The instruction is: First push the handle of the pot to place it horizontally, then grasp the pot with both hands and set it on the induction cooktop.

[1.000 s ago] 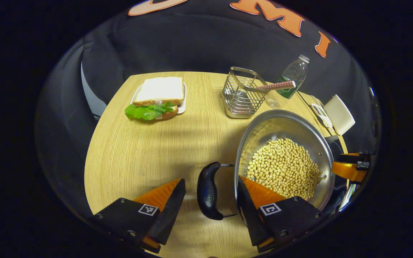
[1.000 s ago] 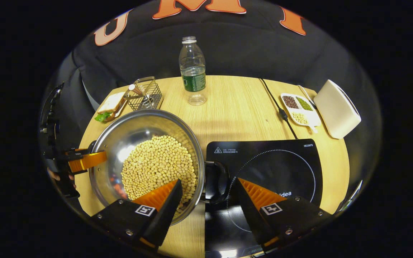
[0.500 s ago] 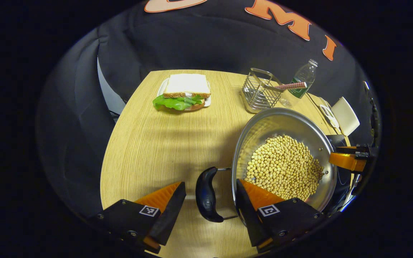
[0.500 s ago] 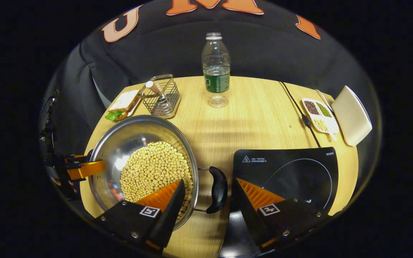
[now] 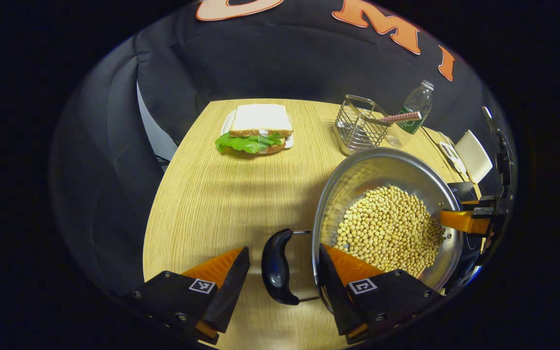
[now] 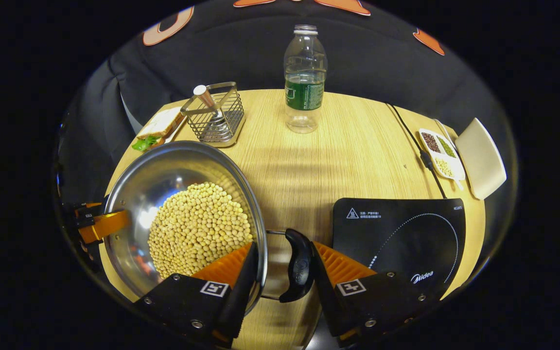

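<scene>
Narrowed since half a second ago around the right handle: the right gripper, with one finger inside the pot against its wall and the other touching the handle's outer face. Cannot tell whether it truly pinches yet. Looks like a clamp across wall and handle together, probably so the load cannot swing on its wire stems.

Straddles the left handle with room to spare on the outer side: the left gripper, spread wide, one finger over the rim above the soybeans, the other out over the table. No squeeze there yet. Seen from the right gripper view, reaches in at 9 o'clock of the pot.

Sits mouth up, heaped with beans, just short of the induction cooktop, which lies at 3 o'clock in the right gripper view with a strip of bare wood between. Not clear whether resting or already lifted.

Runs 9 to 3 o'clock, handle to handle, aimed at the cooktop; both grips lie flat and crosswise, so the pushing step looks done. Calls for a level carry, given loose beans.
</scene>
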Tool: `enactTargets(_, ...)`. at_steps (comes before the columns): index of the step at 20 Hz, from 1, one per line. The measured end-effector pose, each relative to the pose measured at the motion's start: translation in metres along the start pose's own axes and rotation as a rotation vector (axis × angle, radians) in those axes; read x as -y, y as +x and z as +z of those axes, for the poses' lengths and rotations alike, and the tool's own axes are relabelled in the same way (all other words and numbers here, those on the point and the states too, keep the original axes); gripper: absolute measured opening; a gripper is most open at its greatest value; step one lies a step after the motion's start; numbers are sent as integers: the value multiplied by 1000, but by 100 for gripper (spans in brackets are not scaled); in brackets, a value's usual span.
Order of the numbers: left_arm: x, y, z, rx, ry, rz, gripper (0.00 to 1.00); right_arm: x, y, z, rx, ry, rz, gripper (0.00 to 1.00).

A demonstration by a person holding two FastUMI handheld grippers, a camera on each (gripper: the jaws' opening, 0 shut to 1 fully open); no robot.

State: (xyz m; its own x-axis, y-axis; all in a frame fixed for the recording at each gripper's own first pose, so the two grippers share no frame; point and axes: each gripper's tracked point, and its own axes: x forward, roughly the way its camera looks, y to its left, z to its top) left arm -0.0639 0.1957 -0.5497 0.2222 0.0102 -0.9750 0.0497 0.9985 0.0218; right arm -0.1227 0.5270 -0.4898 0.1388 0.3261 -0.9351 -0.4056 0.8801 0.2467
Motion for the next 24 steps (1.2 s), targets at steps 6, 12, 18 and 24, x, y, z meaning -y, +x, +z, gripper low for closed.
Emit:
enactTargets(6, 7, 10, 5, 30, -48, 5, 64, -3, 9, -4, -12, -9, -18, 72)
enactTargets(12, 10, 12, -4, 9, -106, -14, 66, -3, 8, -6, -16, -1, -27, 73)
enactTargets(18, 8, 12, -8, -2, -174, 7, 66, -5, 4, -8, -54, 75, 15, 61)
enactTargets(24, 8, 6, 18, 68, -123, 72, 61, -15, -26, -31, -27, 142, 53, 52)
